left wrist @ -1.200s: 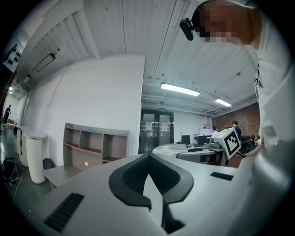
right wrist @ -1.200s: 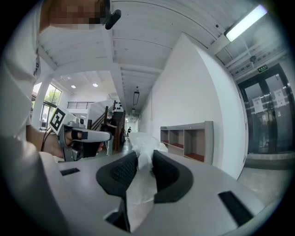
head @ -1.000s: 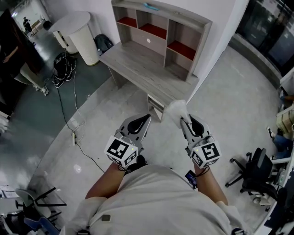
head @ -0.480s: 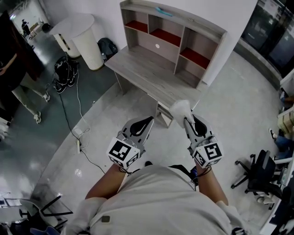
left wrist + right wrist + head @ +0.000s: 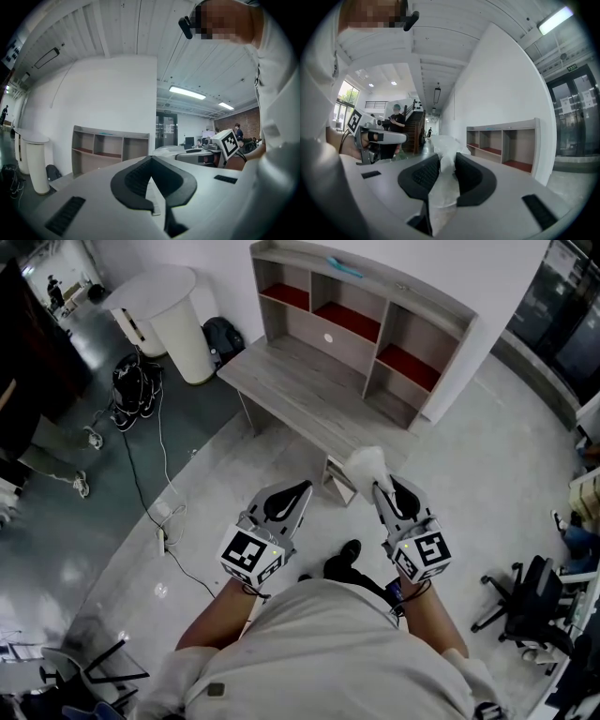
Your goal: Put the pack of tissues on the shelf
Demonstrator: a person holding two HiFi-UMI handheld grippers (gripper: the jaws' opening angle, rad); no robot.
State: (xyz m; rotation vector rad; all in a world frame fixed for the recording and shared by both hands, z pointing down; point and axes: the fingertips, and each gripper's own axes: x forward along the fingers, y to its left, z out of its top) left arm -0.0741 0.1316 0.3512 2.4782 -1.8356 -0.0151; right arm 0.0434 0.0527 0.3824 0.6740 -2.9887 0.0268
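Looking down in the head view, the right tool (image 5: pixel 377 486) holds the tissues (image 5: pixel 366 463) out over the floor (image 5: pixel 234 474), well apart from the shelf (image 5: pixel 375 324) on the table (image 5: pixel 291 390); a slip on the way would drop them there. In the left gripper view, the left tool (image 5: pixel 151 160) is pressed together on nothing, so it lends no support. In the right gripper view, the jaws pinch only a soft, crinkled part of the tissues, much of which sticks out past them; I judge a jolt could slide them free.

White round pedestal (image 5: pixel 176 322), black backpack (image 5: pixel 223 334), tangled cables (image 5: pixel 131 388), black office chair (image 5: pixel 527 604)
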